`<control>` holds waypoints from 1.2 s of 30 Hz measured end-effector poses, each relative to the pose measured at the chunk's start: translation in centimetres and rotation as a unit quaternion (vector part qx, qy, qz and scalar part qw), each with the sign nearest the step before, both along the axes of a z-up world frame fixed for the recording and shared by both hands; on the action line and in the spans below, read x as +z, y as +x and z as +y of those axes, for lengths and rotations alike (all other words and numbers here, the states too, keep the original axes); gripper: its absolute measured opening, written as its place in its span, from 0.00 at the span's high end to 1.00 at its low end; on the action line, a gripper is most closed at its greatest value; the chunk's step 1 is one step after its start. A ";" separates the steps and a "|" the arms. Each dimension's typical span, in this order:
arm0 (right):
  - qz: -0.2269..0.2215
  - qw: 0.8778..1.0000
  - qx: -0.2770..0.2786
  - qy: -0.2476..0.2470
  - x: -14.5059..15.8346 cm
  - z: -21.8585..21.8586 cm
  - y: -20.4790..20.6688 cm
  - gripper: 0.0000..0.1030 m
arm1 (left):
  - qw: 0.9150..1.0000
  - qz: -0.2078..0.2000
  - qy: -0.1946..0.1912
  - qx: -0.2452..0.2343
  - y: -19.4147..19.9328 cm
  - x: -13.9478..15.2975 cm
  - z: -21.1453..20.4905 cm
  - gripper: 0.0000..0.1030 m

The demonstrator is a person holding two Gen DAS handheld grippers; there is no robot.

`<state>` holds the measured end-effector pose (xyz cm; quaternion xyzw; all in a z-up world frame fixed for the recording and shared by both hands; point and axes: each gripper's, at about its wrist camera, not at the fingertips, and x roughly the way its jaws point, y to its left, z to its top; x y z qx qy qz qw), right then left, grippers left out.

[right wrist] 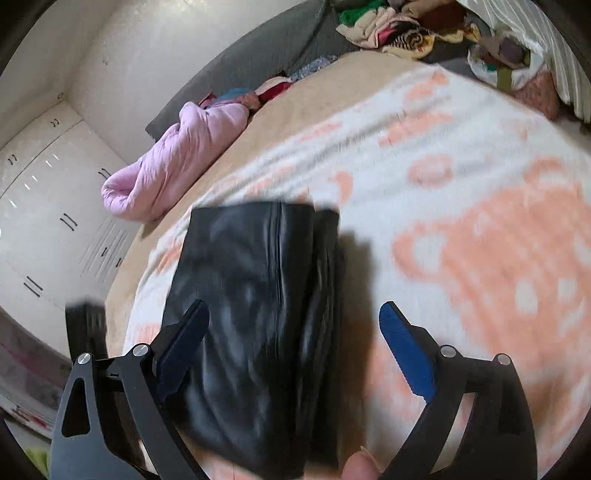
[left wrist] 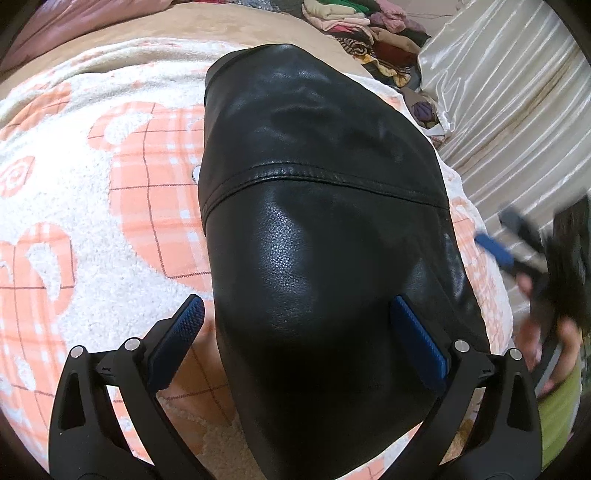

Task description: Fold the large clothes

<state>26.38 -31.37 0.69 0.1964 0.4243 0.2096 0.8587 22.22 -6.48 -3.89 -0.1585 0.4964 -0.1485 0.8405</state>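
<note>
1. Black jacket [left wrist: 314, 229] lies folded on the blanket [left wrist: 92, 192], right under the left gripper [left wrist: 299, 317], whose blue pads stand wide apart above it, pressing nothing.
2. From the right wrist view the jacket [right wrist: 251, 314] is a narrow folded stack with straight edges, its layered side toward the right gripper [right wrist: 295, 321]; those jaws also gape wide, with nothing clamped.
3. Blanket [right wrist: 461, 240] spreads bare on both long sides of the jacket, giving open room to the left and right.
4. At the bed's far end a clothes pile [left wrist: 369, 33] crowds the corner, well apart from the jacket; a pink quilt [right wrist: 173, 166] is bunched along the far edge near a white wardrobe [right wrist: 48, 206].
5. A pale curtain [left wrist: 509, 103] hangs just beside the bed.
6. Jacket is smooth, glossy grained leather with a stitched seam across it; the blanket is fluffy, white with orange plaid shapes; the curtain is shiny and pleated.
</note>
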 end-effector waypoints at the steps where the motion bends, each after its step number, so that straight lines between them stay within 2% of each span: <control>1: 0.001 1.000 0.001 -0.013 0.1 0.6 1.2 0.10 | 1.000 0.000 0.002 -0.001 0.0 0.1 -0.1 0.08; 4: 0.008 0.998 0.006 -0.066 -0.5 3.2 4.9 0.14 | 1.000 -0.001 0.009 -0.004 -0.3 0.3 -0.5 0.08; 5: 0.010 0.997 0.006 -0.078 -0.8 3.6 5.4 0.34 | 1.000 -0.002 0.010 -0.007 -0.5 0.4 -0.8 0.08; 6: 0.009 0.996 0.015 -0.085 -1.0 4.5 6.0 0.84 | 1.000 -0.002 0.012 -0.012 -0.7 0.4 -1.0 0.08; 8: -0.021 0.995 0.032 -0.095 -0.3 5.7 5.5 0.92 | 0.999 -0.007 0.024 -0.021 -1.3 0.4 -1.5 0.08; 10: -0.063 0.994 0.048 -0.079 1.5 5.5 4.7 0.93 | 0.999 -0.014 0.039 -0.022 -1.4 0.4 -1.7 0.08; 11: -0.077 0.994 0.051 -0.052 2.3 4.6 4.5 0.93 | 0.999 -0.018 0.034 -0.023 -1.4 0.5 -1.6 0.08; 13: -0.069 0.995 0.046 -0.052 1.9 3.8 5.1 0.93 | 0.999 -0.020 0.022 -0.025 -1.4 0.6 -1.7 0.08; 15: -0.045 0.994 0.040 -0.091 -0.2 4.0 6.0 0.93 | 0.998 -0.020 0.041 -0.036 -1.5 0.5 -2.6 0.08; 17: -0.021 0.995 0.034 -0.095 -2.4 3.7 6.7 0.92 | 0.998 -0.020 0.048 -0.039 -1.6 0.2 -3.2 0.08; 20: -0.012 0.995 0.025 -0.094 -4.1 3.2 6.8 0.88 | 0.999 -0.011 0.029 -0.036 -1.4 -0.3 -3.2 0.08; 24: -0.004 0.992 0.016 -0.125 -5.4 3.8 7.3 0.82 | 0.998 -0.016 0.034 -0.041 -1.4 0.0 -3.5 0.08; 31: -0.012 0.991 0.001 -0.131 -4.4 3.9 6.6 0.80 | 0.998 -0.016 0.040 -0.037 -1.6 -0.1 -3.7 0.08; 36: -0.017 0.992 0.004 -0.121 -2.9 3.6 5.3 0.66 | 0.999 -0.016 0.038 -0.033 -1.4 -0.1 -3.6 0.08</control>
